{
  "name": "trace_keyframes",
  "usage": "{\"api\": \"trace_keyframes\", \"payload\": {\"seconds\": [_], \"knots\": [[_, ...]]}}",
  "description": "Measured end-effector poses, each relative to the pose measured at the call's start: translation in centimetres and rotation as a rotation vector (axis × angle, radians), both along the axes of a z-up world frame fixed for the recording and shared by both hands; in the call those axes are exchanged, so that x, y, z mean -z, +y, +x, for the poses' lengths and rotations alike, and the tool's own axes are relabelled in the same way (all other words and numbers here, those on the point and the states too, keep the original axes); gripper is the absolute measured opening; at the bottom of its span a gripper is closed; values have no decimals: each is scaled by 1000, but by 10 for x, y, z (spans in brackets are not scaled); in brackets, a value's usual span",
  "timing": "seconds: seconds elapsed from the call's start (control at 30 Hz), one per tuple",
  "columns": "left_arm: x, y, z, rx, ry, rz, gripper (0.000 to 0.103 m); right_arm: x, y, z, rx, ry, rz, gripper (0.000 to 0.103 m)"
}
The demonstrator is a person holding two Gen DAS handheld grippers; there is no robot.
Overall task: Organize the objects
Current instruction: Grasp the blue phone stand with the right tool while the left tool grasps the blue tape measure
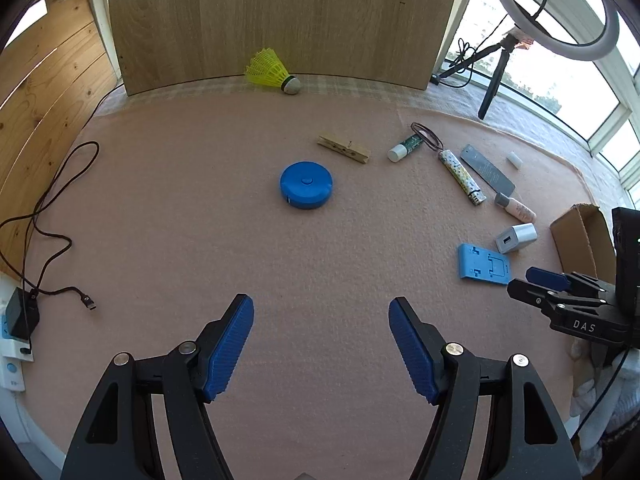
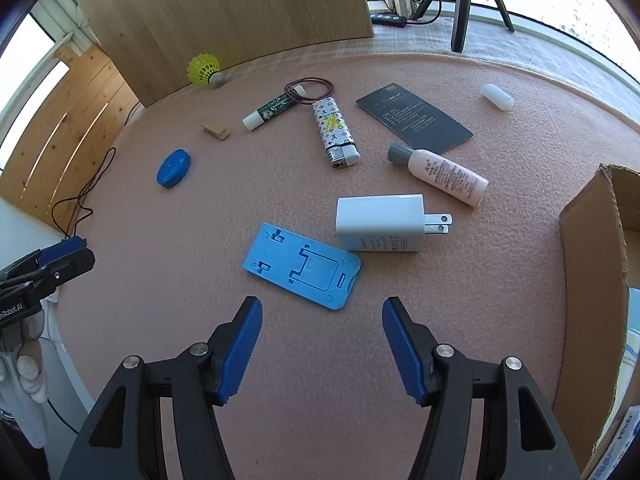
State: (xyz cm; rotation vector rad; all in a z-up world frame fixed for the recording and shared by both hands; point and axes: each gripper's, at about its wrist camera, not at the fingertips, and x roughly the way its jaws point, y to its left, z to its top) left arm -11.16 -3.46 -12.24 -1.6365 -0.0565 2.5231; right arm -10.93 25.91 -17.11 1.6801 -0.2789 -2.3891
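Small objects lie scattered on a pink felt mat (image 1: 200, 208). My left gripper (image 1: 321, 320) is open and empty, short of a round blue tape measure (image 1: 306, 185). Beyond lie a wooden clothespin (image 1: 344, 148) and a yellow shuttlecock (image 1: 272, 70). My right gripper (image 2: 322, 322) is open and empty, just short of a blue phone stand (image 2: 302, 266). A white charger (image 2: 380, 222), pink bottle (image 2: 440, 172), patterned lighter (image 2: 334, 130), lip balm (image 2: 266, 112), hair ties (image 2: 308, 88), black card (image 2: 414, 118) and white cap (image 2: 497, 97) lie beyond it.
An open cardboard box (image 2: 592, 280) stands at the right edge of the mat. A wooden board (image 1: 276, 20) stands at the back. A black cable (image 1: 52, 220) and power adapter (image 1: 20, 312) lie at the left. A ring light on a tripod (image 1: 552, 12) stands back right.
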Motion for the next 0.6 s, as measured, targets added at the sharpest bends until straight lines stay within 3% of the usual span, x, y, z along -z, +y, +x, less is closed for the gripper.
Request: {"api": "trace_keyframes", "payload": {"seconds": [0.3,0.6], "knots": [[7,-28,-9,-28,5,7,73,10,-21,-10,-17,-7,38,59],[13,-27,-28,2,16,-6,73,10,-54,-14,-54,-16,-23,60]]}}
